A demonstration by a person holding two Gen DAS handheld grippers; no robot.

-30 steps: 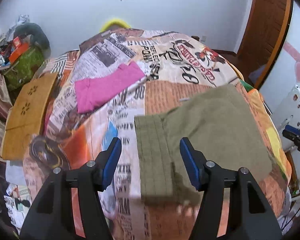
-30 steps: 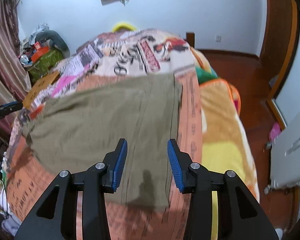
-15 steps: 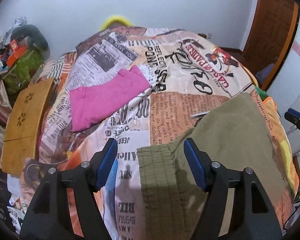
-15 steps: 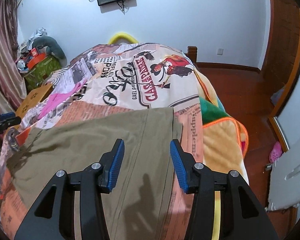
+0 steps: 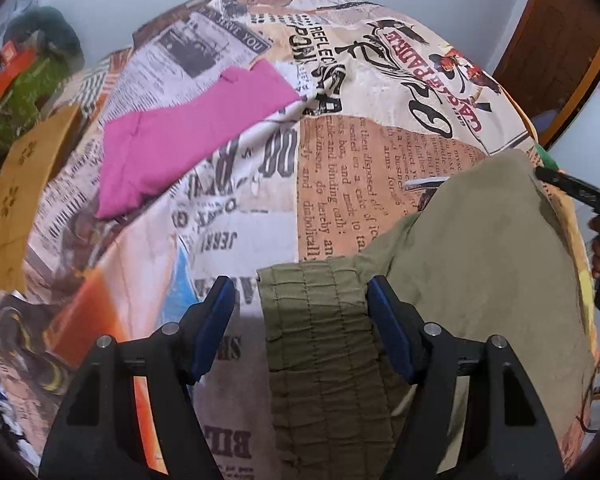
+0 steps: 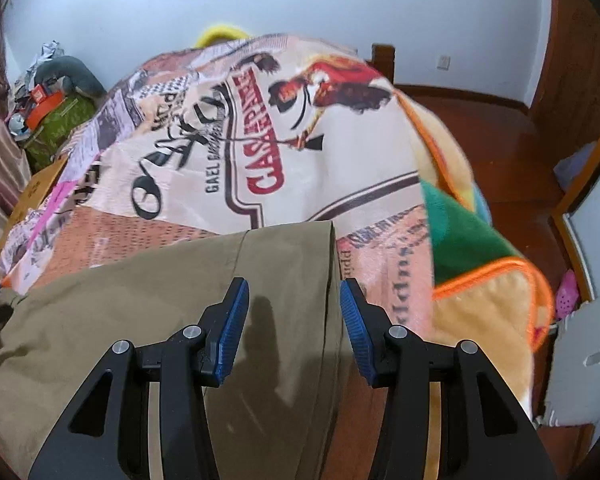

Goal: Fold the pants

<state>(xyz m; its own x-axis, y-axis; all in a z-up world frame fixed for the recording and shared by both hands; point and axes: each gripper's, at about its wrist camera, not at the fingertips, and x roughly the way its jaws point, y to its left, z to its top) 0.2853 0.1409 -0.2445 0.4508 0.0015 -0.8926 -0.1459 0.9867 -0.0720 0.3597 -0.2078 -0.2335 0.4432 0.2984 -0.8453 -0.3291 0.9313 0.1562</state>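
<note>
Olive-green pants lie flat on the bed. In the left wrist view their ribbed elastic waistband sits between my left gripper's blue pads; the left gripper is open just above it. In the right wrist view the pants' leg end lies under my right gripper, which is open with its jaws either side of the right hem edge. The right gripper also shows at the right edge of the left wrist view.
The bed has a newspaper-print cover. A folded pink garment lies at the far left of the bed. A tan board and clutter stand left of the bed. Wooden floor lies to the right.
Both grippers have moved lower and forward over the pants. The waistband and the leg end now lie between the open pads.
</note>
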